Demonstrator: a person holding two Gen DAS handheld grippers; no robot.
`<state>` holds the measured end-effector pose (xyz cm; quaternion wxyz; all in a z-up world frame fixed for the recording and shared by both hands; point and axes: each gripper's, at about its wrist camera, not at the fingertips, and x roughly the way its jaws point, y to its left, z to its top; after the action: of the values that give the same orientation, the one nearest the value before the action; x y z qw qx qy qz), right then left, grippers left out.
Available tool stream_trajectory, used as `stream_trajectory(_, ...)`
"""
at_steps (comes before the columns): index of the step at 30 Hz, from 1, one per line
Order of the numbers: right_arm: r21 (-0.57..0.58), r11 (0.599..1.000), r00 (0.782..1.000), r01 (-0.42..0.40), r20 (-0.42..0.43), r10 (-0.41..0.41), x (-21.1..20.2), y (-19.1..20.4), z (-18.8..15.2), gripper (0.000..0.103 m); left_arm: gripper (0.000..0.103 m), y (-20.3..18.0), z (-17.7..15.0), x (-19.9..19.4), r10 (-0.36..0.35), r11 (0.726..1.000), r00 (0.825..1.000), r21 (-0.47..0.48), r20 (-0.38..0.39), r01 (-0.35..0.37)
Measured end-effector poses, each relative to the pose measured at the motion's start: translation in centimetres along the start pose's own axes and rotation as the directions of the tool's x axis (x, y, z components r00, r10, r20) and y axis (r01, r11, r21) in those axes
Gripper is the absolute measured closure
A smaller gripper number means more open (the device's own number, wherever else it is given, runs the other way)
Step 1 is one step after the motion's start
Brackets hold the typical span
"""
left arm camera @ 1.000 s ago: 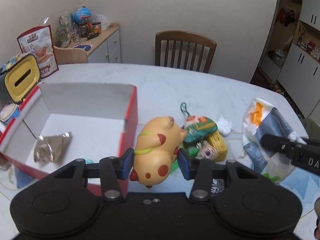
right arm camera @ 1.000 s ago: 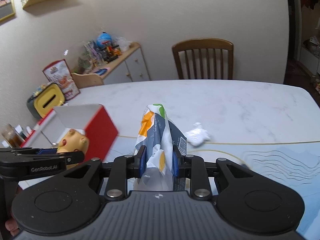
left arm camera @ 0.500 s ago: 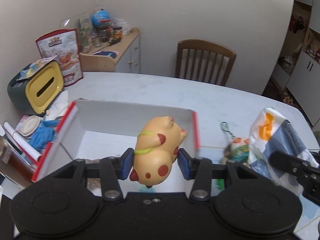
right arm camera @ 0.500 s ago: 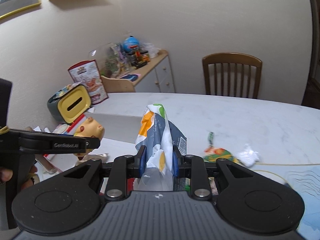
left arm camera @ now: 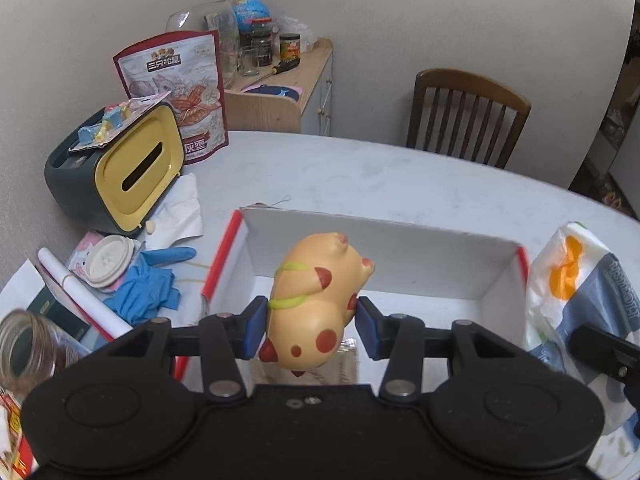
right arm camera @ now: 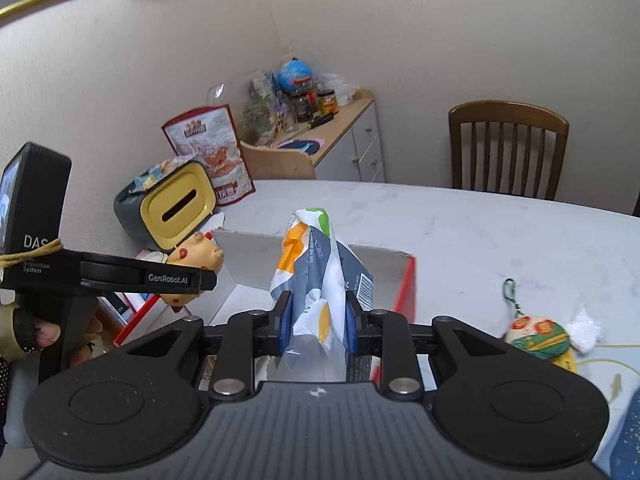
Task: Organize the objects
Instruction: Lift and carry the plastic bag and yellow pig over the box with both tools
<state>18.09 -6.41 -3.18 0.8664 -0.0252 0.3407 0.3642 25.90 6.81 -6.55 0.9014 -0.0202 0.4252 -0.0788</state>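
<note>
Hanging now over the box [left arm camera: 496, 280], no longer beside it, the toy [left arm camera: 316, 300] sits clamped in the left gripper [left arm camera: 312, 330]; the right gripper [right arm camera: 318, 326] pinches the bag [right arm camera: 320, 280] above the box too. Both look ready to drop.

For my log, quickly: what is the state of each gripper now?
Left gripper: closed on the yellow spotted toy.
Right gripper: closed on the plastic bag.
</note>
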Motion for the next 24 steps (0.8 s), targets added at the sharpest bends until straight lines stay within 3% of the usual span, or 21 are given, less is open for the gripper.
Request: stream_trajectory(24, -0.099, 0.994, 0.97, 0.044, -0.235, -0.066, 12.3, 3.8, -2.3, 0.078, 0.057, -0.6, 0.3, 9.4, 0.017, 0.986, 0.987, 0.167, -0.158, 0.01)
